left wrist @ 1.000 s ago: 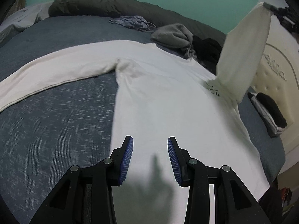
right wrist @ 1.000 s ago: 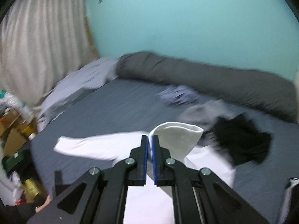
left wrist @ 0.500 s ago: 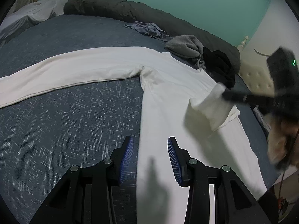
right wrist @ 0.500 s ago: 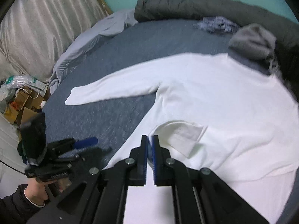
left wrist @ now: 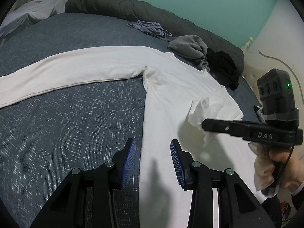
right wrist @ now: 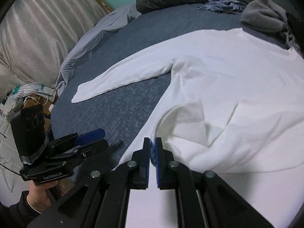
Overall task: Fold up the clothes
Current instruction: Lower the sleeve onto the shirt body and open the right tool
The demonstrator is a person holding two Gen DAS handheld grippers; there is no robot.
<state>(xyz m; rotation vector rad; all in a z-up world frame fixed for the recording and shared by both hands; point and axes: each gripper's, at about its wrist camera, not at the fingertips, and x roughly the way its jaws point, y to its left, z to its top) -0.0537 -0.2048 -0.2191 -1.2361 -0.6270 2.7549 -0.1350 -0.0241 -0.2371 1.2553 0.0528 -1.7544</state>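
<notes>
Left sleeve (left wrist: 72,70) of the white shirt (left wrist: 171,98) lies stretched flat across the blue bedspread (left wrist: 66,125), unchanged from a second ago. Left gripper (left wrist: 153,159) hovers over the shirt's side edge, jaws wide, holding nothing. The right sleeve (right wrist: 190,121), held high a second ago, is now down across the shirt's body, cuff end pinched in the nearly closed right gripper (right wrist: 152,150). Judgement: one sleeve fold is about laid; the outstretched sleeve remains to come in.
</notes>
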